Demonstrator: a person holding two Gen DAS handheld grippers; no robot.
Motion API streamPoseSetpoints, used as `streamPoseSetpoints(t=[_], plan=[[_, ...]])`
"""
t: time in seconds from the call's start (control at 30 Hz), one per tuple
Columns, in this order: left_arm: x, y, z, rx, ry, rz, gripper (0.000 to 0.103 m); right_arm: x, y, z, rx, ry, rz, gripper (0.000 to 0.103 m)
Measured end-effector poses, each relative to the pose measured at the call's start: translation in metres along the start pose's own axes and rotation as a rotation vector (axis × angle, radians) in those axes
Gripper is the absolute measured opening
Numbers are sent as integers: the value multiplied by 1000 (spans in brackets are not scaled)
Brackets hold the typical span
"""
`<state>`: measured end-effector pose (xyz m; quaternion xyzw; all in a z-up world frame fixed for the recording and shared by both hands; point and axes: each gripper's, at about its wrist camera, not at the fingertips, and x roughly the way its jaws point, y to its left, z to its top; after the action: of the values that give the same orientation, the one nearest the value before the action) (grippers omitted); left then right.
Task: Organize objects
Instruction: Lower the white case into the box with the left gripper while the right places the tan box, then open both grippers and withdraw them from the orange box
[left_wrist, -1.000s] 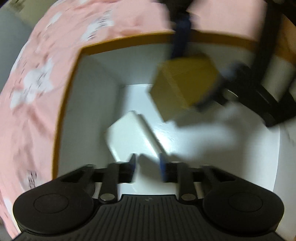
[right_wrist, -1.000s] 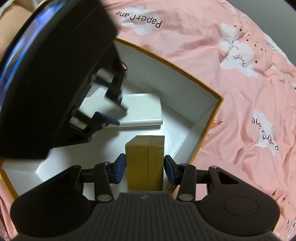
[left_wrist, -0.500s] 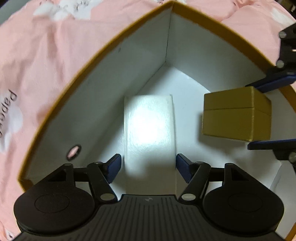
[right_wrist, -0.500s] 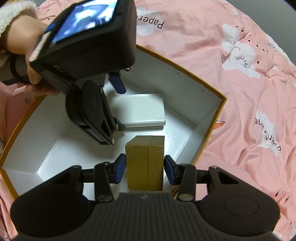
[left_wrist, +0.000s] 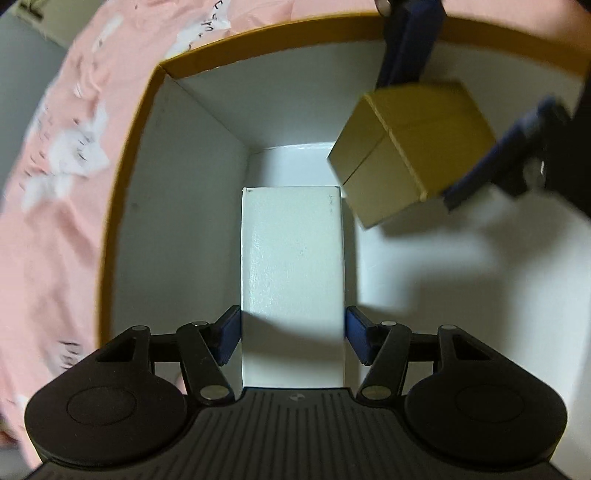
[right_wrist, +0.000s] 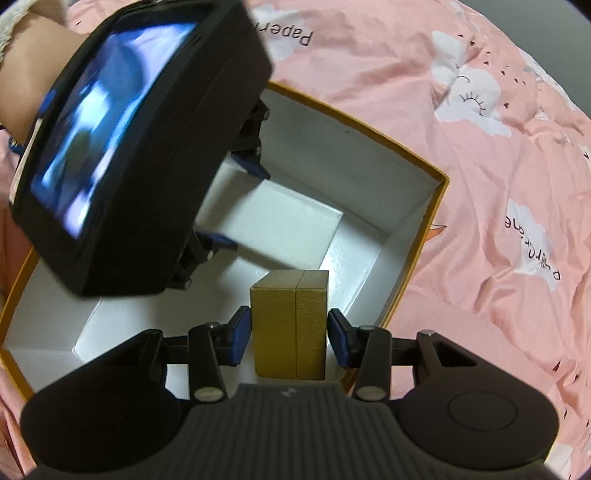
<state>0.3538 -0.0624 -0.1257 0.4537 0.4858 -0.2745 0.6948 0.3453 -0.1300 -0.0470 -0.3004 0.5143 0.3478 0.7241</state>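
Note:
A white flat box lies in a large open box with white inside walls and an orange rim. My left gripper is shut on the near end of the white box, pads touching both sides. A gold box is held upright between the pads of my right gripper, just over the large box's floor. The gold box also shows in the left wrist view, up right of the white box. In the right wrist view the left gripper's body hides much of the white box.
The large box rests on a pink bedsheet with white cloud prints. The sheet surrounds the box on all sides. A person's hand holds the left gripper at upper left.
My left gripper swung over the white box, lined up along it and closed on its near end. My right gripper has kept hold of the gold box with little movement.

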Motion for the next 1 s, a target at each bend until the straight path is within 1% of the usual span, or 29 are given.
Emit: streamPoseSetpoints(t=[0.03,0.07,0.1,0.13,0.23,0.27,0.3,0.33,0.37,0.43,0.5,0.6,0.63,0.67,0.7,0.73,0.83,0.9,1.0], plan=[[2,0,-1,10,9,31,70,0,-1,1,15,-4,-2,47],[2,0,-3,14,1,49,74,1,-2,2,32,-9,-6,47],[2,0,-4,14,-4,54,75,1,-3,3,47,-14,-12,47],[3,0,-5,10,-2,63,75,1,-3,4,60,-19,-20,47],[9,-6,-12,14,-9,136,75,3,-5,7,95,-35,-35,47],[7,-4,-16,10,-9,150,76,3,-6,8,103,-41,-41,47],[5,1,-19,-12,-7,148,76,3,-7,9,111,-47,-47,47],[6,7,-19,-56,6,139,76,4,-8,10,126,-56,-51,47],[1,7,-29,-98,12,133,76,4,-9,11,141,-63,-57,47],[-2,18,-37,-193,6,105,74,5,-10,11,183,-80,-77,47],[-8,23,-41,-245,-12,89,71,7,-9,16,212,-98,-106,47],[-17,30,-49,-299,-63,115,69,7,-7,20,248,-126,-163,47],[-30,23,-66,-328,-82,111,69,7,-4,21,255,-132,-180,47],[-41,22,-74,-370,-104,97,69,9,-5,24,262,-137,-195,47],[-41,37,-76,-410,-123,81,69,11,-6,27,269,-137,-205,47],[-47,43,-80,-450,-144,63,69,14,-8,30,275,-133,-209,47],[-74,42,-98,-554,-210,36,69,22,-13,39,302,-117,-231,47],[-81,51,-99,-601,-243,30,69,26,-15,44,315,-118,-244,47],[-105,37,-113,-684,-264,28,69,32,-16,51,327,-115,-261,47]])
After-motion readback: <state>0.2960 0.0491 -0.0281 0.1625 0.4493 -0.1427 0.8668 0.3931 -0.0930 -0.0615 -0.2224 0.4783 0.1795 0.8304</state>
